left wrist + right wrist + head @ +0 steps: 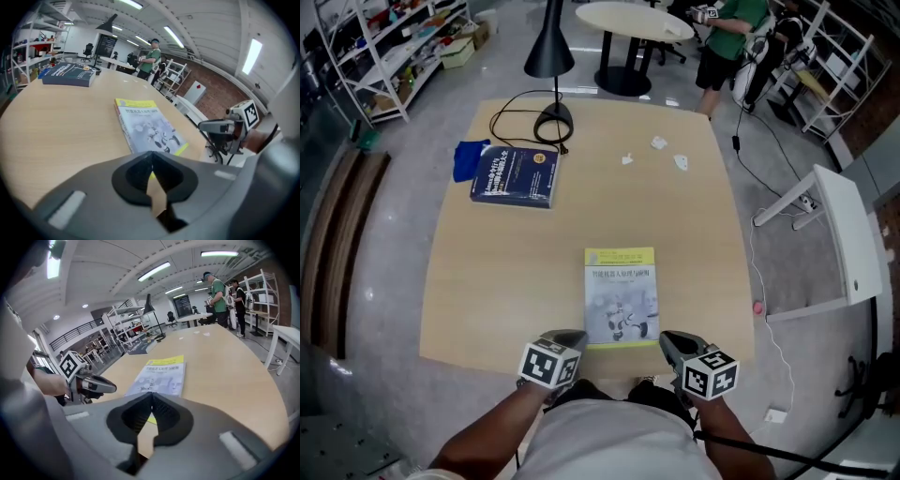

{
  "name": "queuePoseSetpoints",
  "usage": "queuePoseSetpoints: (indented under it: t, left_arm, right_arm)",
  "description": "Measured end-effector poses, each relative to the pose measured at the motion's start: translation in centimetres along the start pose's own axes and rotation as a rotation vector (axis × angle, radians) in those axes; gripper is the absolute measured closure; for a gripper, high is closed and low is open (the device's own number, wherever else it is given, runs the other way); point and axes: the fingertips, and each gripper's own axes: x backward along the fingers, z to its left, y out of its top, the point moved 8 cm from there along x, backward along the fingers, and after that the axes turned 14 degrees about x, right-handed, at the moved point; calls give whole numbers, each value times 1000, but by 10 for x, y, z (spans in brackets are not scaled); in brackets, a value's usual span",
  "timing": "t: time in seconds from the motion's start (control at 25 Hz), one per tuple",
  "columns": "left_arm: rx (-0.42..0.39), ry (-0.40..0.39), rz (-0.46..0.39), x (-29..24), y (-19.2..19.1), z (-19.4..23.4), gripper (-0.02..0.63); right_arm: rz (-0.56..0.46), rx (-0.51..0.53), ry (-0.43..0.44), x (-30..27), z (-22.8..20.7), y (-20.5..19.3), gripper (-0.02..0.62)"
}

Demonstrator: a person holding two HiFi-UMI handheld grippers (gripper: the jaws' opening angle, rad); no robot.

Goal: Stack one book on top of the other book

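Observation:
A thin book with a yellow band and grey cover [622,295] lies near the table's front edge, seen also in the left gripper view [147,126] and the right gripper view [159,376]. A thick dark blue book [515,175] rests at the far left of the table [69,75]. My left gripper [567,336] hovers just left of the thin book's near corner, jaws shut and empty [151,154]. My right gripper [668,339] hovers at the book's near right corner, also shut with nothing in it [152,394].
A black lamp's base [554,122] and its cable sit at the table's back, beside a blue cloth [469,159]. Small paper scraps [659,143] lie at the back right. A white side table [844,234] stands to the right, and a person [727,37] stands beyond.

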Motion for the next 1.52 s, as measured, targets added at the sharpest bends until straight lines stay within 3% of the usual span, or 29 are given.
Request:
queuePoseSetpoints:
  t: [0.2,0.4,0.68,0.92,1.08,1.24,1.4,1.52]
  left_arm:
    - [-17,-33,-65,17,-6,-15,601]
    - [20,-27,-123,38,-32,-35,601]
    - [81,19,-210,43,-86,-89,601]
    - [48,40,-247,47,-140,-148,601]
    - [34,61,-235,62,-170,-164,601]
    - [-7,106,-230,83,-174,-162,601]
    - [8,59,-260,97,-163,-157,601]
    - [-37,35,-258,103,-156,-154,601]
  right_arm:
    - [-74,38,112,12,30,28,592]
    - [-73,133,150,40,43,28,592]
    - [-128,200,170,103,57,-17,592]
    - [-193,172,221,151,69,-60,594]
    - [-219,156,258,164,88,-78,594]
    - [-247,142,246,170,94,-80,594]
    - [-248,141,210,170,100,-82,594]
    - [-243,124,186,164,112,-82,594]
